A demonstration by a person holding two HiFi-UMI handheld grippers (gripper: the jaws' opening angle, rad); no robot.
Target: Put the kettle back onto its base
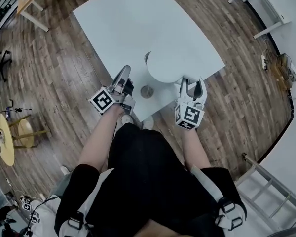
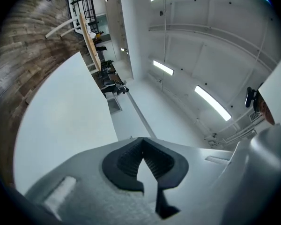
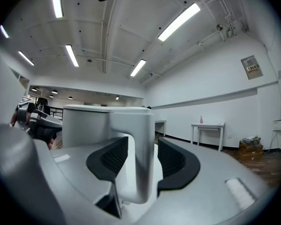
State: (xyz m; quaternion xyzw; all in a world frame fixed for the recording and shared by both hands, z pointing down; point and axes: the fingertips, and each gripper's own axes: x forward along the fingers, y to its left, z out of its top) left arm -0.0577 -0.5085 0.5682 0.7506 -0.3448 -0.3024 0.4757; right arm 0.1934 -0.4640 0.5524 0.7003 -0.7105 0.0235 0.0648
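A white kettle (image 1: 165, 67) stands near the front edge of the white table (image 1: 118, 23). In the right gripper view its body (image 3: 84, 125) fills the space behind the jaws. Its upright handle (image 3: 141, 153) stands between the pads of my right gripper (image 1: 193, 84) (image 3: 139, 159); the jaws are wide open and a gap shows on both sides. My left gripper (image 1: 126, 73) (image 2: 143, 142) is shut with nothing in it, and it hovers over the table edge left of the kettle. Whether a base lies under the kettle I cannot tell.
A small round grey object (image 1: 147, 91) lies on the table between the two grippers, in front of the kettle. Wooden floor (image 1: 64, 68) surrounds the table. A round yellow stool (image 1: 5, 137) stands far left, and white desks (image 1: 266, 9) at the back right.
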